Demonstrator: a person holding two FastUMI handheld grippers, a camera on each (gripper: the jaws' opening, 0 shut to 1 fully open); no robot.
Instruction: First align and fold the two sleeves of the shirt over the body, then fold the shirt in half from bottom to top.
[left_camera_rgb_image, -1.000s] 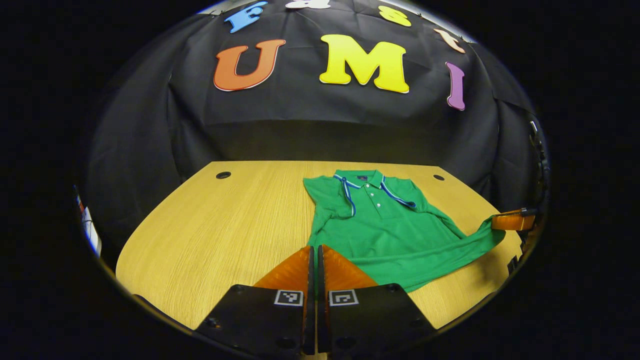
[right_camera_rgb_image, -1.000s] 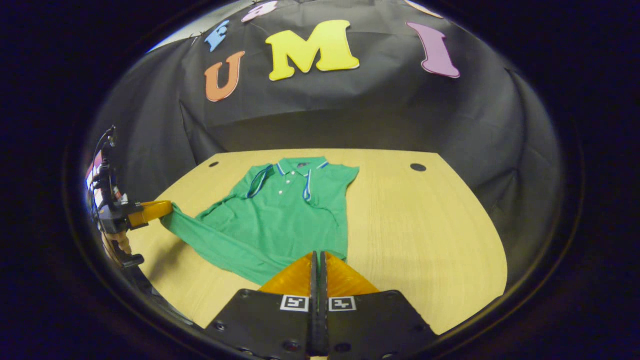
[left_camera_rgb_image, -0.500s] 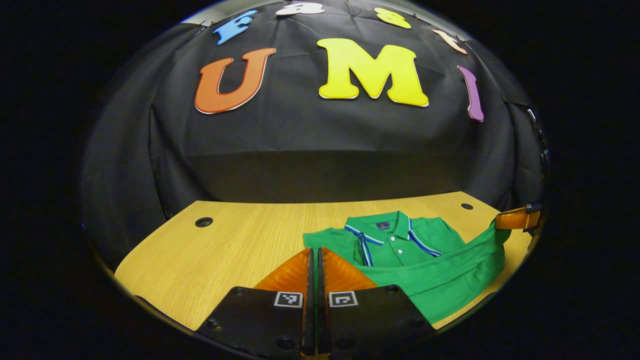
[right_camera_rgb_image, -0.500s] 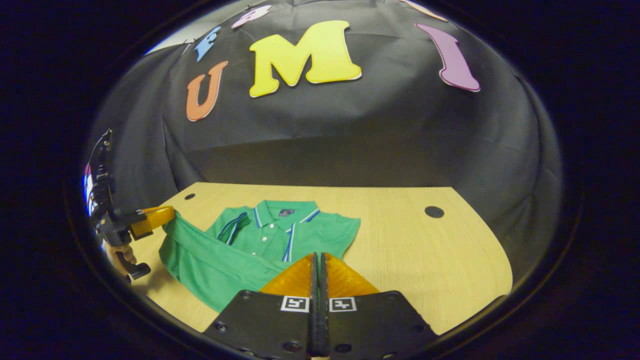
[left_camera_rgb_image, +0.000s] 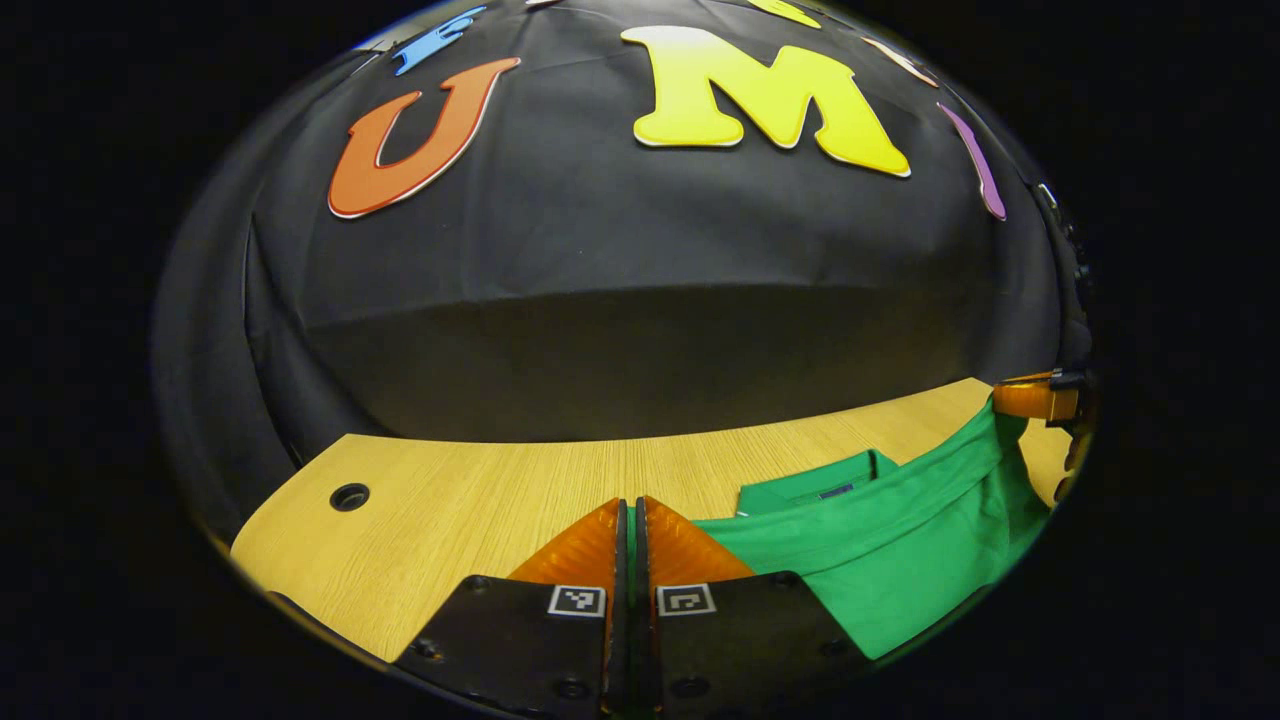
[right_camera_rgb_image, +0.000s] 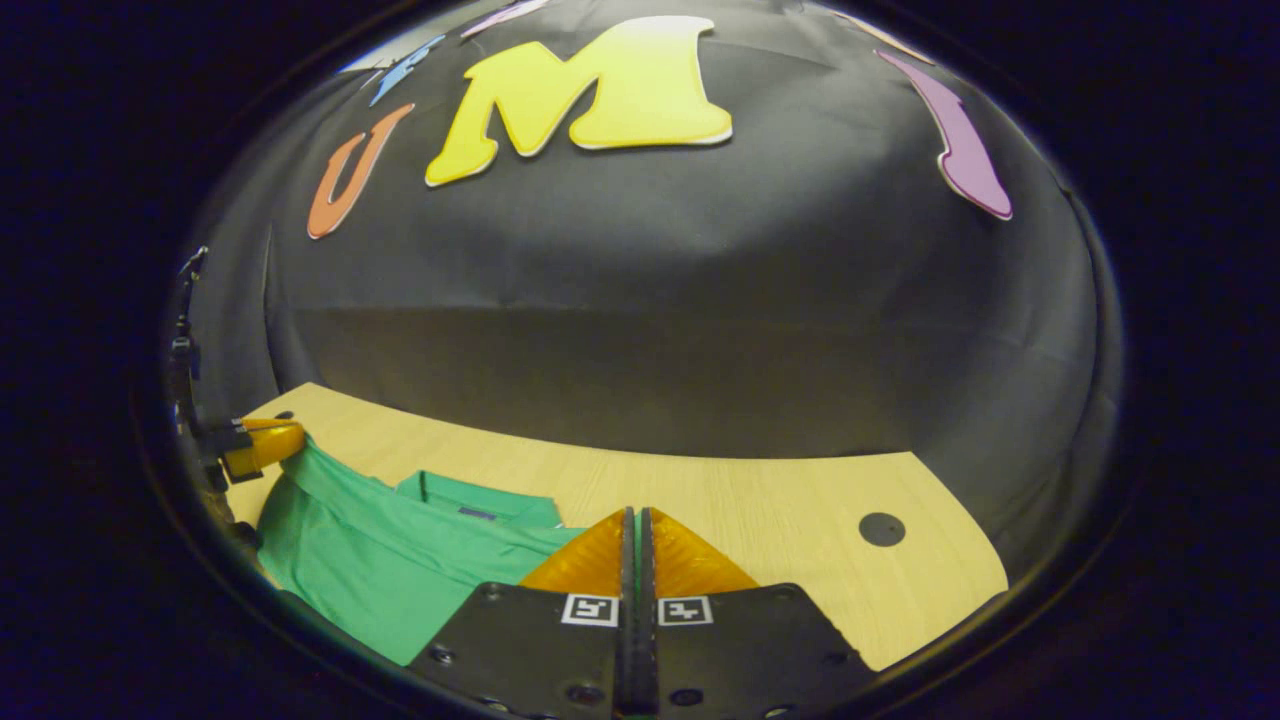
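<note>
The green polo shirt (left_camera_rgb_image: 900, 545) lies on the wooden table (left_camera_rgb_image: 480, 500), its bottom hem lifted and drawn over the body toward the collar (left_camera_rgb_image: 812, 487). My left gripper (left_camera_rgb_image: 631, 503) is shut on one hem corner, with green cloth showing between its fingers. In the right gripper view the shirt (right_camera_rgb_image: 380, 570) stretches from my right gripper (right_camera_rgb_image: 636, 512), shut on the other hem corner, across to the left gripper (right_camera_rgb_image: 262, 445) at the far left. The right gripper (left_camera_rgb_image: 1035, 400) appears at the right edge of the left gripper view, pinching the raised hem. The sleeves are hidden under the fold.
The table carries a round cable hole near each far corner (left_camera_rgb_image: 349, 496) (right_camera_rgb_image: 881, 528). Its far edge meets the black cloth wall close behind the collar. Bare wood (right_camera_rgb_image: 760, 500) stretches on both sides of the shirt.
Both grippers have carried the hem forward over the shirt toward the collar. The body and buttons, visible before, are now covered by the folded lower half, and the wall looms closer.
</note>
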